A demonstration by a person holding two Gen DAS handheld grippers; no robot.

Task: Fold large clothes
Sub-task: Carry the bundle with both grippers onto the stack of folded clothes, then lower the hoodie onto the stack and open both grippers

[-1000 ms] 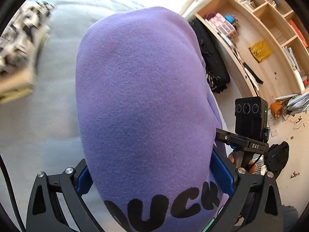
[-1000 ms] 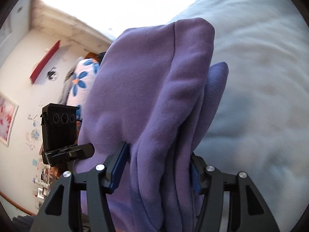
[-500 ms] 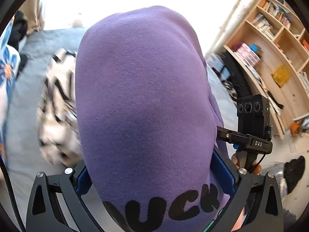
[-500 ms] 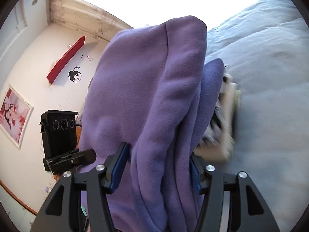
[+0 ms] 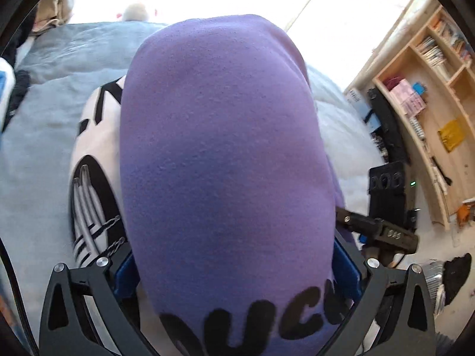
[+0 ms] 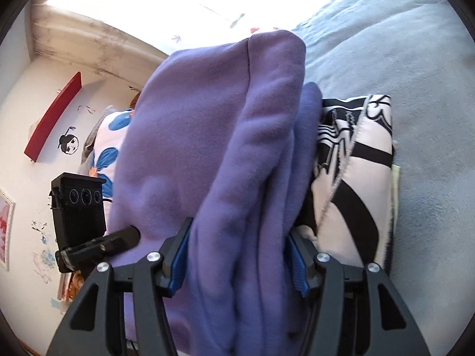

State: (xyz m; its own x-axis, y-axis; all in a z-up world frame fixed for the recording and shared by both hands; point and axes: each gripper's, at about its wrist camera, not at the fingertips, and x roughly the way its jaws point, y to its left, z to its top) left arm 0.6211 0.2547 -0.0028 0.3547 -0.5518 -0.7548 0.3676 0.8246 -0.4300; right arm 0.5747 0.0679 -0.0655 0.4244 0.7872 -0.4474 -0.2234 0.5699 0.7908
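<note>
A folded purple sweatshirt (image 5: 222, 163) is clamped in the left claw (image 5: 237, 270) and fills the frame's centre. Its bunched folds (image 6: 237, 178) are likewise gripped by the right claw (image 6: 237, 261). A folded black-and-white garment (image 6: 356, 172) is seen right of centre, on the grey bed (image 6: 415, 59).

L tongs (image 5: 237, 270): both blue-padded fingers (image 5: 126, 271) pressed vs. thick bundle of purple sweatshirt (image 5: 222, 163), clamped on it. R tongs (image 6: 239, 261): fingers (image 6: 179, 259) likewise closed on folded edge of same garment. Both tongs side by side, pointing fwd, R unit visible in L view.
</note>
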